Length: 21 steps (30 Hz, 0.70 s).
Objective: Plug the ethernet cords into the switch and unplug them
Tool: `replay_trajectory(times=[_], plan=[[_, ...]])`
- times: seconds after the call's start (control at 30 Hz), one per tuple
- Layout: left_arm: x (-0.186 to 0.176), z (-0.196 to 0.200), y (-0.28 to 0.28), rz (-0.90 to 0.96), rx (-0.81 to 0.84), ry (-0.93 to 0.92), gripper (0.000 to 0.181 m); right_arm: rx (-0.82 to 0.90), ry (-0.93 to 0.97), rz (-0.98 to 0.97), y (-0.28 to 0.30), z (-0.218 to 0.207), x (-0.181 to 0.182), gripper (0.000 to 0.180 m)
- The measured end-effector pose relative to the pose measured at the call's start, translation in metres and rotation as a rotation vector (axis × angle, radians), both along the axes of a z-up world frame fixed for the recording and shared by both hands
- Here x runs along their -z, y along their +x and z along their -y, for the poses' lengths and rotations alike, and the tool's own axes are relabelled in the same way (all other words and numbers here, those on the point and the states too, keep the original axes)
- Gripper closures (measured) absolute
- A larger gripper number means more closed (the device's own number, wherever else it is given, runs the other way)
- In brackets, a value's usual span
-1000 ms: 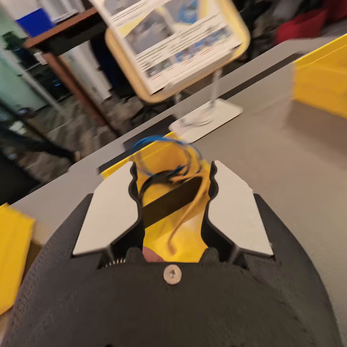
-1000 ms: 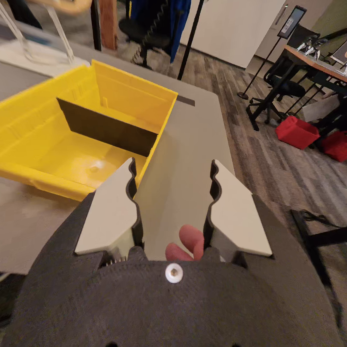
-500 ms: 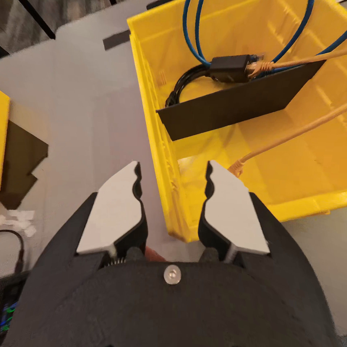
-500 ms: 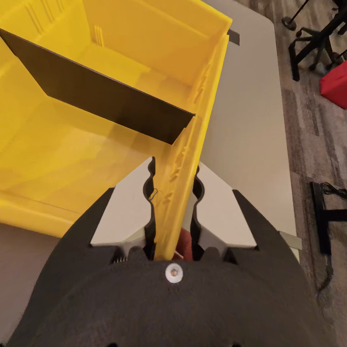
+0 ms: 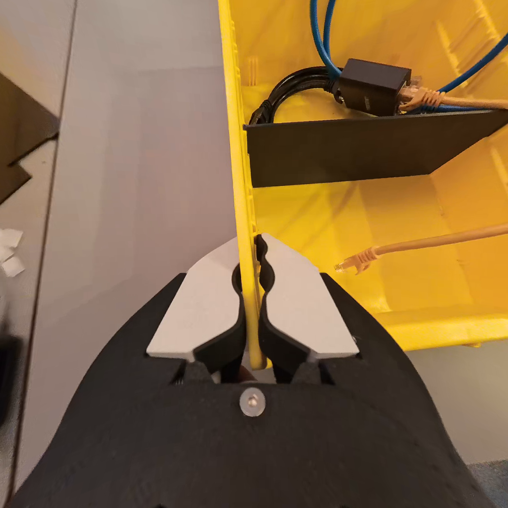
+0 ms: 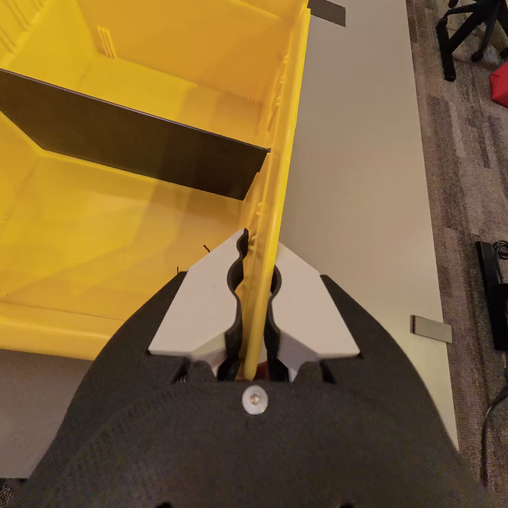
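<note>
In the left wrist view a yellow bin (image 5: 233,110) holds a small black switch (image 5: 371,85) behind a black divider (image 5: 357,148). Blue cords (image 5: 320,41) and an orange cord (image 5: 445,103) meet the switch's right end. A second orange cord's plug (image 5: 354,262) lies loose in the near compartment. My left gripper (image 5: 251,242) is shut on this bin's left wall. My right gripper (image 6: 262,239) is shut on the right wall of a yellow bin (image 6: 291,110) with a black divider (image 6: 137,148). What shows of that bin is empty. I cannot tell whether it is the same bin.
Both bins stand on a grey table (image 5: 137,165). A black card piece (image 5: 16,154) and white paper scraps (image 5: 11,253) lie at its left. The table's right edge (image 6: 423,192) runs close to the right-hand bin, with a chair base (image 6: 467,35) on the floor beyond.
Both grippers dropped down onto bin walls and closed. The left went from open beside the bin to shut on its left wall. The right narrowed around the right wall and clamped it.
</note>
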<state>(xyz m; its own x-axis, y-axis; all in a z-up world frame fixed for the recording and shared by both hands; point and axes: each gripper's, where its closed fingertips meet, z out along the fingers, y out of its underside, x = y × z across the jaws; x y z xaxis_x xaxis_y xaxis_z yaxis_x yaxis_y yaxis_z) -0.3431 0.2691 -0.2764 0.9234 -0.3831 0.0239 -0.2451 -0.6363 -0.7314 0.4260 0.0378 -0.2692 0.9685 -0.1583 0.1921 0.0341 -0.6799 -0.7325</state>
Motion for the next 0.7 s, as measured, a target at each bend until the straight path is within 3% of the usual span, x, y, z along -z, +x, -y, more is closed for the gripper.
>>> replay_trajectory(times=[0.3, 0.7], plan=[[0.001, 0.011, -0.070, 0.022, -0.078, -0.008, 0.177, 0.038, 0.004, -0.015, 0.024, 0.024, 0.000, 0.175], [0.001, -0.004, -0.096, -0.002, -0.043, 0.016, 0.177, 0.044, 0.008, 0.006, 0.032, 0.033, -0.001, 0.174]])
